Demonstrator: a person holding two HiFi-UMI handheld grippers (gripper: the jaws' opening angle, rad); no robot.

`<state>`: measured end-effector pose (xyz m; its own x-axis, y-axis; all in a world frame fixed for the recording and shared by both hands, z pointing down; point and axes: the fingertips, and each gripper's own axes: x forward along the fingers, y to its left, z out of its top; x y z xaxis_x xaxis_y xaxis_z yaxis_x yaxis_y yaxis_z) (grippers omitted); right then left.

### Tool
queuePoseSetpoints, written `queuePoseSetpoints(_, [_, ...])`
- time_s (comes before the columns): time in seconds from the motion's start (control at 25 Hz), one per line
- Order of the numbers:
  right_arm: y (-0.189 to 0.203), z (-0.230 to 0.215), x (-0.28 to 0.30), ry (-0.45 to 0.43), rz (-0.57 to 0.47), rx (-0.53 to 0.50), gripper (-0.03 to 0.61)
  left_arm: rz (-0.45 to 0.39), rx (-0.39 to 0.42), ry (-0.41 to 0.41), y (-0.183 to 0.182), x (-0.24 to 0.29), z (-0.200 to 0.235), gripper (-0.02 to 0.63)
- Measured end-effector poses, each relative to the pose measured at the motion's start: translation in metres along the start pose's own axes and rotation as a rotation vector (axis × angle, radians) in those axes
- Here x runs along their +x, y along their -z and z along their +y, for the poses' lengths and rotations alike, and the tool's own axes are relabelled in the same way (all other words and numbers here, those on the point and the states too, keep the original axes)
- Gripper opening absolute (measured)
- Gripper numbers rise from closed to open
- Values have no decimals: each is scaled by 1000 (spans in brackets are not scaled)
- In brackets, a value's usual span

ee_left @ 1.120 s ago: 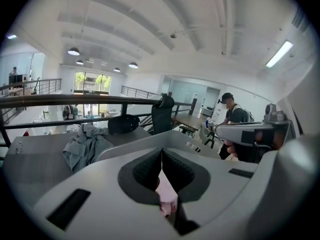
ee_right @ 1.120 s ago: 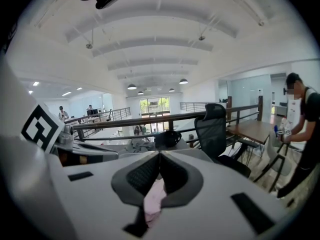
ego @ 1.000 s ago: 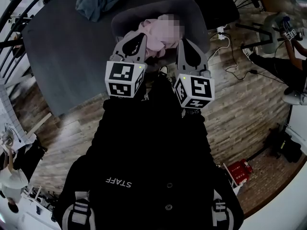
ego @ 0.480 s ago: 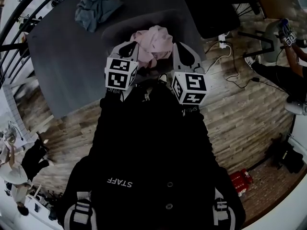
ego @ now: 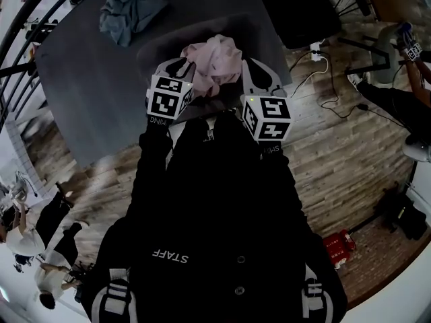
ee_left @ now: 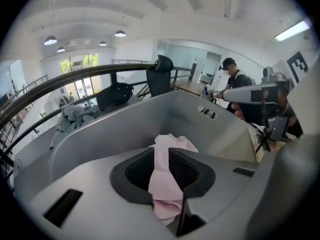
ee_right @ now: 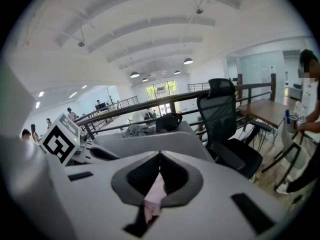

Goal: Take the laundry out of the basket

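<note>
Basket (ego: 153,41) on table (ego: 74,99), clothes heap (ego: 128,7) behind

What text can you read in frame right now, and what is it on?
"STAFF": on the black jacket, seen upside down.
"MING": end of a word on the black cuff under the left marker cube; its start is hidden.
Print under the right marker cube: too small to read.
Both cubes: square patterns, no words.
</note>
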<state>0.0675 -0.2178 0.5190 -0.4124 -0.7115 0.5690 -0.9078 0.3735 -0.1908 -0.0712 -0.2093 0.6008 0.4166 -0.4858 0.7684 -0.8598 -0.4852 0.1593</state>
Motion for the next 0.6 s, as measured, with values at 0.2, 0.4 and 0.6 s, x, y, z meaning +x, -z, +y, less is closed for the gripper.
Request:
queuePoseSetpoints(0.2, [8,1,17,-22,52,14,15,57,62,57,5,22,-7,151])
queuePoseSetpoints(0.4, [12,1,23,-32,74,12,15,192,202,131,29,50,-18,347])
queuePoseSetpoints(0.6, [14,-6,26,-29,83,17,15,281,293,176,50,75,-21,476])
